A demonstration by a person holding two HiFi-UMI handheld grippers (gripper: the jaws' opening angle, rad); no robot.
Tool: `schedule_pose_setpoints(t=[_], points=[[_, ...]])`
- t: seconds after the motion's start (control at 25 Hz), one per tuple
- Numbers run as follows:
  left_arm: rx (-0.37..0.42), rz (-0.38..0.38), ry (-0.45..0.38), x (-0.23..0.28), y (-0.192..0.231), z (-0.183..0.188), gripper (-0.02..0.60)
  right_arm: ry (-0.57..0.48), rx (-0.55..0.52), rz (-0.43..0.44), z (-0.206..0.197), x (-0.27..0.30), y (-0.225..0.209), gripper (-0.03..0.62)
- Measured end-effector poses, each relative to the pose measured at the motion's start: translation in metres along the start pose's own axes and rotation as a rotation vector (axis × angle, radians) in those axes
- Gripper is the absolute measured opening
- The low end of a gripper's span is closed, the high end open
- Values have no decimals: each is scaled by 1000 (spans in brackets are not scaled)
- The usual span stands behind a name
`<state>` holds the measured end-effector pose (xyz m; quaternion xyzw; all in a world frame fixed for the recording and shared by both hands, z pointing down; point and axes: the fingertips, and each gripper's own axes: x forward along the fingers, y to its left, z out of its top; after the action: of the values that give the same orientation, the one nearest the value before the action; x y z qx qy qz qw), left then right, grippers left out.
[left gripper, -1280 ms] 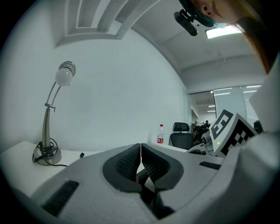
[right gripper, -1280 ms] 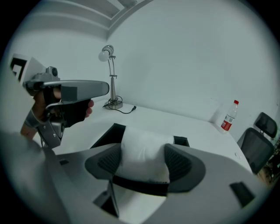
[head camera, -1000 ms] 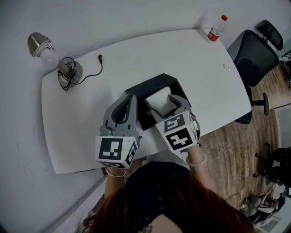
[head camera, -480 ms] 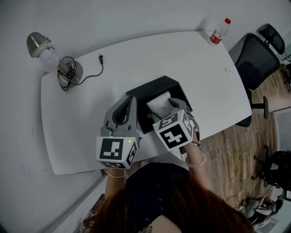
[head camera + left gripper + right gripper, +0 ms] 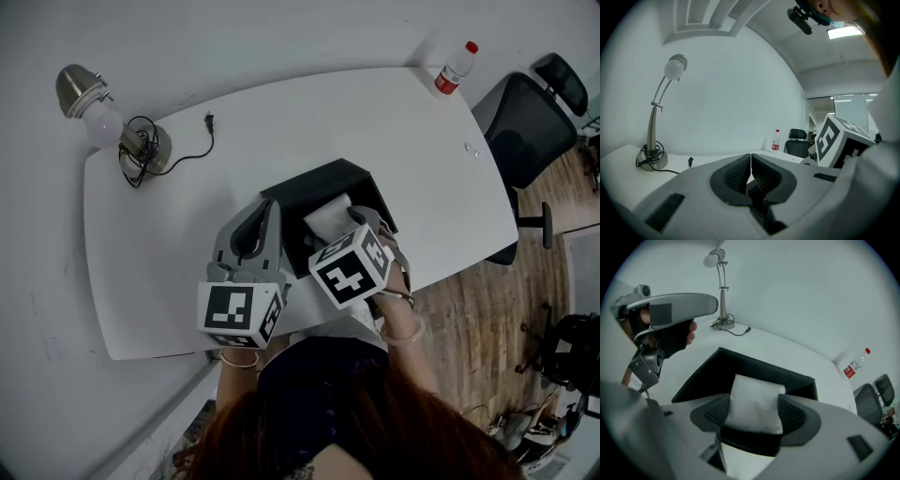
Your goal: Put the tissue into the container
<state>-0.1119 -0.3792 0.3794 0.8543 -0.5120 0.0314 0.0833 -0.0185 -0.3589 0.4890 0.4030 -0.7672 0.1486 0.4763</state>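
Right gripper (image 5: pixel 359 223): pitches further forward — its cube swings left.
Tissue (image 5: pixel 327 217): sinks lower into the container (image 5: pixel 309 181), less showing.

Your work surface is a white table (image 5: pixel 394 122) with rounded corners, set against a pale wall. At the far left corner from you stands a metal desk lamp (image 5: pixel 141 147): round base on the tabletop, curved neck, white bulb head. Its black cord (image 5: pixel 187 150) is bundled around the base and trails right, ending in a free plug (image 5: pixel 208 122) lying flat. Near your edge, mid-table, sits an open black container (image 5: pixel 309 187), turned at an angle to the table edge. At the far right corner a clear water bottle (image 5: pixel 455 67) stands upright, with a red cap and red label. A small object (image 5: pixel 469 147) lies near the right edge, too small to identify.
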Motion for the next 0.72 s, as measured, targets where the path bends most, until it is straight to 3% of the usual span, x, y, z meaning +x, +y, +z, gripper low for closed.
schedule_pose_setpoints(t=[0.32,0.72], points=[[5,13,-9,-8,0,4,28,-22,2,13,1,-3,0,327],[19,41,-30,-30,-3,11,28,-175,30,-41,12,-34,-3,325]])
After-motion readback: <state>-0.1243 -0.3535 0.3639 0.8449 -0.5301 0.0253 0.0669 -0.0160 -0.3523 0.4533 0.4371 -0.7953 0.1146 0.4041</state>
